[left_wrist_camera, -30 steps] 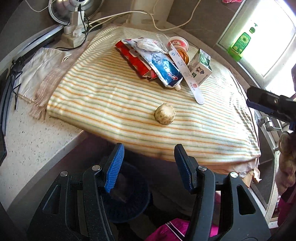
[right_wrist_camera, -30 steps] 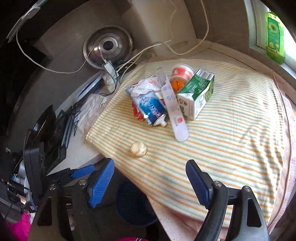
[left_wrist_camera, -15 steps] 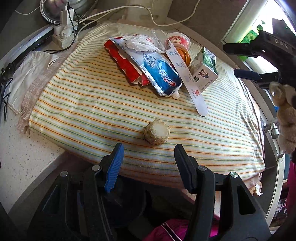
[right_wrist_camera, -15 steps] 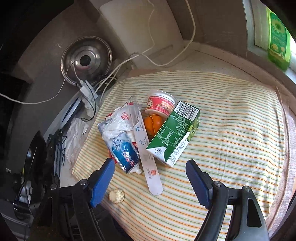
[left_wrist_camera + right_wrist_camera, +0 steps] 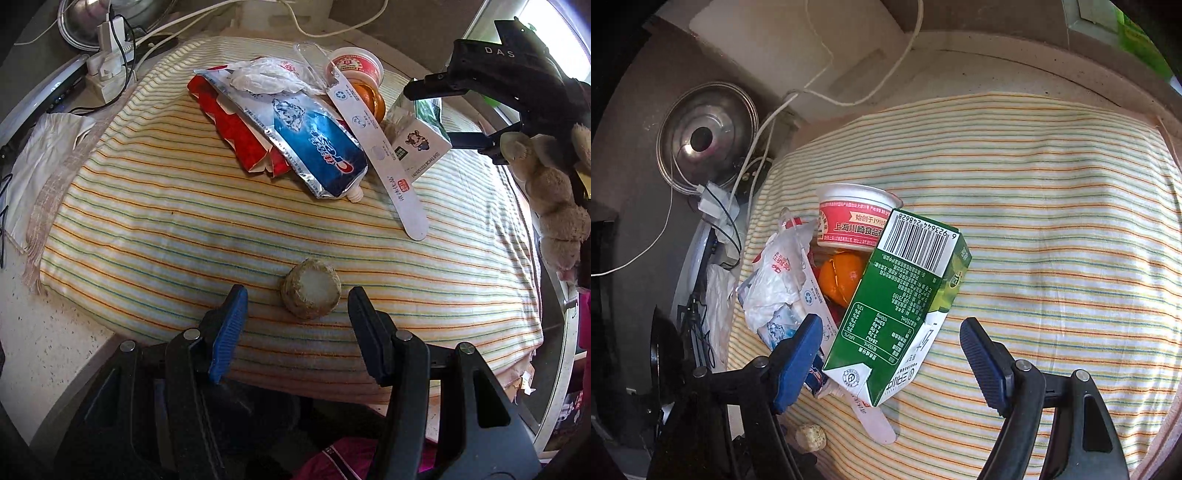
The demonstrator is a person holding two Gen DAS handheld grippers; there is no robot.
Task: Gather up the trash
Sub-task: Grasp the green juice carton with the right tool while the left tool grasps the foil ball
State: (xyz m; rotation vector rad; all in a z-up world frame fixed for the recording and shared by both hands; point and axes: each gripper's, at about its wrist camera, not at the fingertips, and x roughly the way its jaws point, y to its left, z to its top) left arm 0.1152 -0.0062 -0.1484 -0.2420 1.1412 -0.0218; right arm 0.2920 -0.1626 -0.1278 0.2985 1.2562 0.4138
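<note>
Trash lies on a striped cloth (image 5: 155, 221). A round beige lump (image 5: 311, 292) sits just ahead of my open left gripper (image 5: 295, 314), between its fingers; it also shows in the right wrist view (image 5: 811, 437). Further back lie a blue toothpaste pouch (image 5: 314, 147), a red wrapper (image 5: 236, 133), a white plastic strip (image 5: 384, 162), a crumpled bag (image 5: 775, 280), a red-and-white cup (image 5: 855, 218), an orange peel (image 5: 840, 280) and a green carton (image 5: 905, 306). My open right gripper (image 5: 892, 354) straddles the carton's near end without touching it; it also shows in the left wrist view (image 5: 476, 85).
A metal pot lid (image 5: 705, 136), a power strip (image 5: 107, 66) with white cables and a white cloth (image 5: 44, 147) lie left of the striped cloth. A green bottle (image 5: 1137, 40) stands on the sill. A dark bin (image 5: 240, 417) sits below the counter edge.
Both grippers have moved forward. The left one has closed in on the round lump. The right one has come down over the green carton. Both stayed open.
</note>
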